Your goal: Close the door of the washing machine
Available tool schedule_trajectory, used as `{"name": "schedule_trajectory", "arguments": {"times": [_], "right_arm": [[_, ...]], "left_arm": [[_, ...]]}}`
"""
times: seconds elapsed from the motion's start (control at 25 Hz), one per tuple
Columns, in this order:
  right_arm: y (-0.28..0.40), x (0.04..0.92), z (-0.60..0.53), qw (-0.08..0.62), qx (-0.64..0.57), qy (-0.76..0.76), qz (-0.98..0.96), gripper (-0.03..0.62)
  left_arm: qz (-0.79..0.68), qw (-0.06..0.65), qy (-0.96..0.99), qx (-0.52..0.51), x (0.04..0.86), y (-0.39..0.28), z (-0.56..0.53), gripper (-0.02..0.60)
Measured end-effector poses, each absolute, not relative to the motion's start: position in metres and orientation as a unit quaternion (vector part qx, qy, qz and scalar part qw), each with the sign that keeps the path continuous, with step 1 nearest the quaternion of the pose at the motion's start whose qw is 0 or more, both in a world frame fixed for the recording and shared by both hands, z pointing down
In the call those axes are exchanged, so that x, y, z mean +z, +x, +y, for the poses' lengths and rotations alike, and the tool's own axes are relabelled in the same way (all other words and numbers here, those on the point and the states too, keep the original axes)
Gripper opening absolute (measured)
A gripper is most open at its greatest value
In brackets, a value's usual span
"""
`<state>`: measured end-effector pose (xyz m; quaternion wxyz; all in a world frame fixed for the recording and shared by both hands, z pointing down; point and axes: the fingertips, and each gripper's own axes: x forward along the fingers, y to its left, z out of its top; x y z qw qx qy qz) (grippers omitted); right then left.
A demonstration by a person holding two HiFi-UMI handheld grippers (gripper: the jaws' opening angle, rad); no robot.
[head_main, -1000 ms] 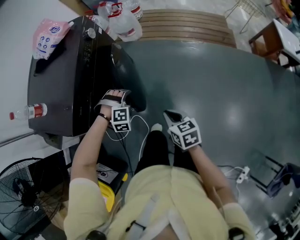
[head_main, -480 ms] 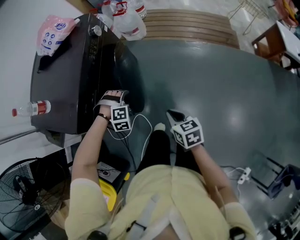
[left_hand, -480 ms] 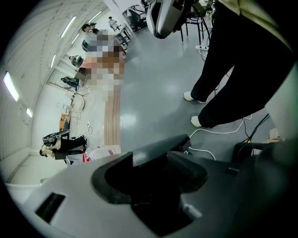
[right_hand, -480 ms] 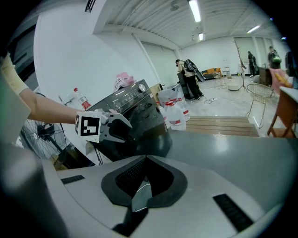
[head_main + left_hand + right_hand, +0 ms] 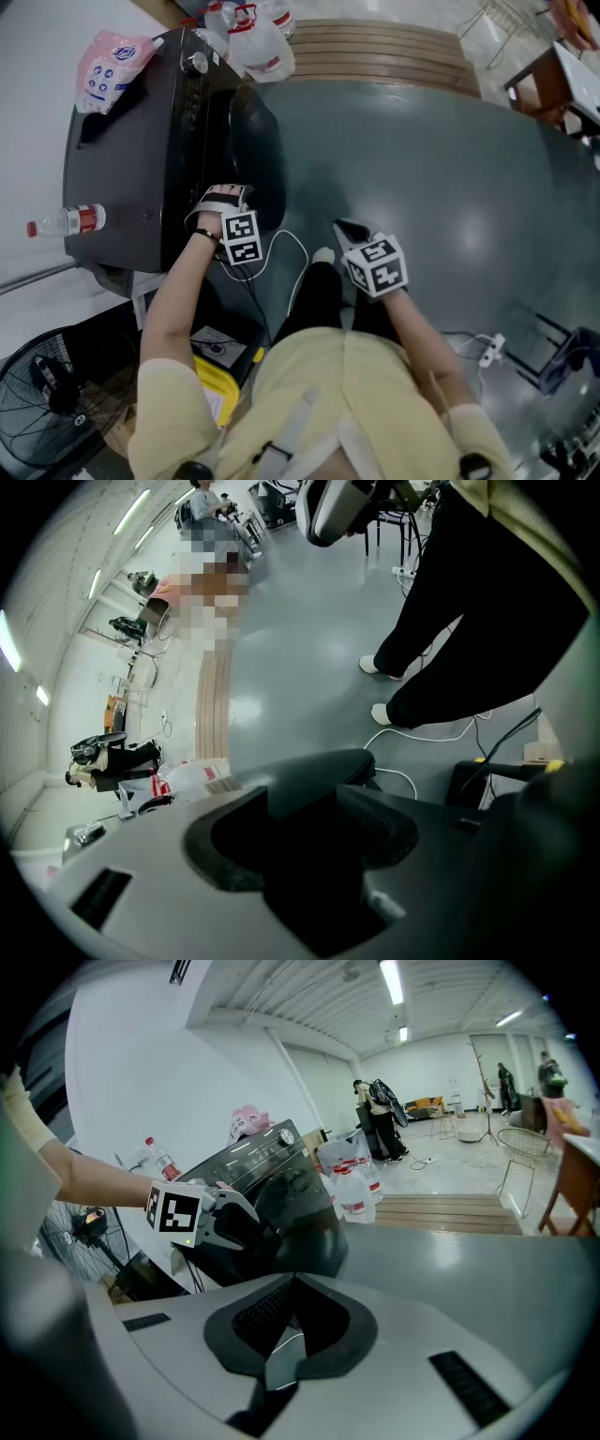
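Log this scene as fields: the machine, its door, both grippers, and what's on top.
machine: dark washing machine
door: round door, nearly against the front; latching unclear
left: left gripper, jaws apart, at the door's edge
right: right gripper, shut, empty, above the floor
on top: pink pouch, bottle

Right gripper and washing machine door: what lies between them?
In the head view, bare grey floor separates right gripper and door; a white cable loops beside.
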<state>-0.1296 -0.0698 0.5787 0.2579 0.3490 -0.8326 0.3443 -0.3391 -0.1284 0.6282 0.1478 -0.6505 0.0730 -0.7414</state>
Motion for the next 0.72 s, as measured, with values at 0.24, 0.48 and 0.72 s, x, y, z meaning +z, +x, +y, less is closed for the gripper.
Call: {"name": "schedule_trajectory", "arguments": {"times": [0.24,0.48,0.72], "right_arm": [[-0.135,0.577,-0.072,0.253,0.344,0.349,-0.834,0.006],[-0.143,0.577,-0.074,0.254,0.343,0.344,-0.837,0.006],[-0.144,0.579,-0.073,0.255,0.347,0.341,-0.836,0.006]], "left_arm": [[0.069,0.113,-0.623,-0.771,0.632,-0.359,-0.122,0.232],[0.081,0.066,-0.595,-0.797,0.636,-0.378,-0.12,0.232],[0.094,0.029,-0.563,-0.821,0.643,-0.389,-0.118,0.232]]}}
